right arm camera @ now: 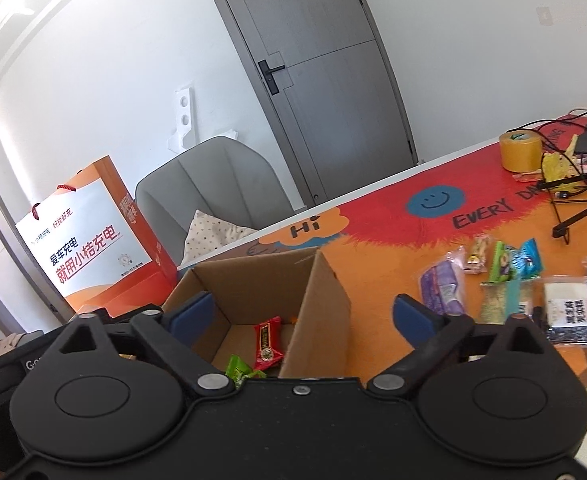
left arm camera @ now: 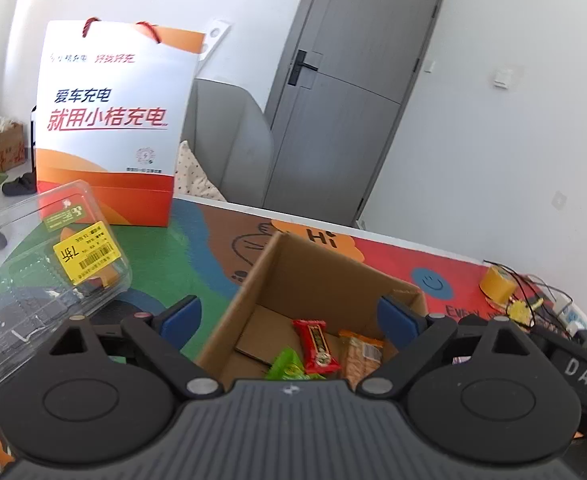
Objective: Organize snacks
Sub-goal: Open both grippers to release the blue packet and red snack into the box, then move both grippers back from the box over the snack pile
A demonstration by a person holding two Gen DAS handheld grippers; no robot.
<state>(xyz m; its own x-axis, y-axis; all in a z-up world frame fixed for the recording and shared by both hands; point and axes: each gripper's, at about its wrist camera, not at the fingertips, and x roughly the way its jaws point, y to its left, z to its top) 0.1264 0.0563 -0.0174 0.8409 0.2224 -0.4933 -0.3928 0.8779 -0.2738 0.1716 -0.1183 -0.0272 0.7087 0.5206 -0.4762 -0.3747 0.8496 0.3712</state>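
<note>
Nearest, both tools hang over the box [right arm camera: 325, 292]; the left gripper [left arm camera: 289, 318] has its jaws spread wide with nothing between the blue pads [left arm camera: 179, 318], and the right gripper [right arm camera: 313, 316] is spread just as wide and equally empty. The box sits open on the mat [right arm camera: 373, 224], and inside it lie a red bar [left arm camera: 317, 346], a green packet [left arm camera: 287, 366] and an orange packet [left arm camera: 363, 350], all on the cardboard floor; so I judge this the instant after a drop, with some snacks stowed and the hands free. To the right of the box, on the orange part of the mat, the loose snacks [right arm camera: 505, 280] lie scattered, a purple pack [right arm camera: 441, 290] nearest the box, a white pack [right arm camera: 569, 300] further right, small green and blue ones [right arm camera: 513, 262] behind; these are the work left, and the task looks well short of done. The next move, as I read it, calls for the right gripper to swing right, dip to the mat and close on one flat pack, likely the purple one. Left of the box lies a clear clamshell [left arm camera: 33, 280]; farther left stands a paper bag [left arm camera: 113, 120]; far right, a tape roll [right arm camera: 520, 151] among cables [right arm camera: 581, 196].
</note>
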